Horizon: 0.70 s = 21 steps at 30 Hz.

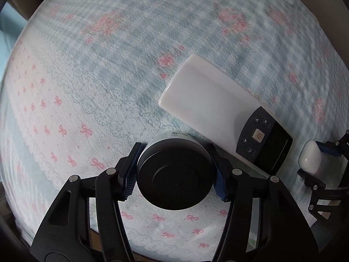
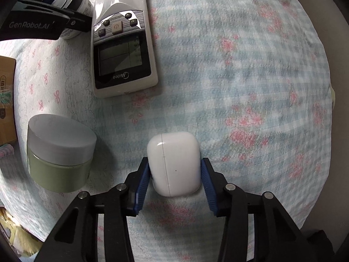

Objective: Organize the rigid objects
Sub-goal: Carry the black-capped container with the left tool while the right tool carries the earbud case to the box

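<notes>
My left gripper (image 1: 175, 170) is shut on a black-lidded round jar (image 1: 175, 174), close over the flowered cloth; the jar also shows in the right wrist view (image 2: 74, 8), held by the left gripper (image 2: 65, 13). My right gripper (image 2: 174, 174) is shut on a white earbud case (image 2: 174, 163); both show at the right edge of the left wrist view, the case (image 1: 310, 156) between the right gripper's jaws (image 1: 316, 159). A white Midea remote (image 1: 218, 109) lies between the two; it also shows in the right wrist view (image 2: 124, 43).
A green jar with a grey lid (image 2: 59, 155) stands on the cloth left of my right gripper. A cardboard box (image 2: 7, 100) sits at the far left edge. The flowered cloth (image 2: 240, 87) stretches to the right.
</notes>
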Tool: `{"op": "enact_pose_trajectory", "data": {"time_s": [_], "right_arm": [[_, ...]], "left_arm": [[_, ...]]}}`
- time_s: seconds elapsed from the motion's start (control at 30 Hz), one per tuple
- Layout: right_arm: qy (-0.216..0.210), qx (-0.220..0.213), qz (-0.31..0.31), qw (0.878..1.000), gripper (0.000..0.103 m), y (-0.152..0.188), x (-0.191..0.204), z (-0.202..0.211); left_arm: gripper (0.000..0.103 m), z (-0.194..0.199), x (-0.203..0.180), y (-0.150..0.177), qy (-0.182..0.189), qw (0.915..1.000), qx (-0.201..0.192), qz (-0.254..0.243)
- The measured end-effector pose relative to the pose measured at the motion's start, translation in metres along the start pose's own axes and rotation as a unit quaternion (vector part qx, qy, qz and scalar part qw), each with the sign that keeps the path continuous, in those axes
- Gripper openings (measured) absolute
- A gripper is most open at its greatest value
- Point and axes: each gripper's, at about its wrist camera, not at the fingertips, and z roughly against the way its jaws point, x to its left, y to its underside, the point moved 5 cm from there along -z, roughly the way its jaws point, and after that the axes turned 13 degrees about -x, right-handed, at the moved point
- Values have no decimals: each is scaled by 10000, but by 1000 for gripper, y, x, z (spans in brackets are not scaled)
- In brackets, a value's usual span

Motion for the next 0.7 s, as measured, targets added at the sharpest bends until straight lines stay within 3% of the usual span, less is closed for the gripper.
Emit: {"op": "enact_pose_trajectory", "data": {"time_s": [0.17, 0.7], "right_arm": [[-25, -77, -36, 10000, 42, 2, 5, -4], [-127, -411, -243, 9988, 42, 25, -8, 28]], "left_arm": [[54, 8, 13, 11, 236, 9996, -77, 142], [54, 65, 46, 50, 281, 9971, -263, 658]]}}
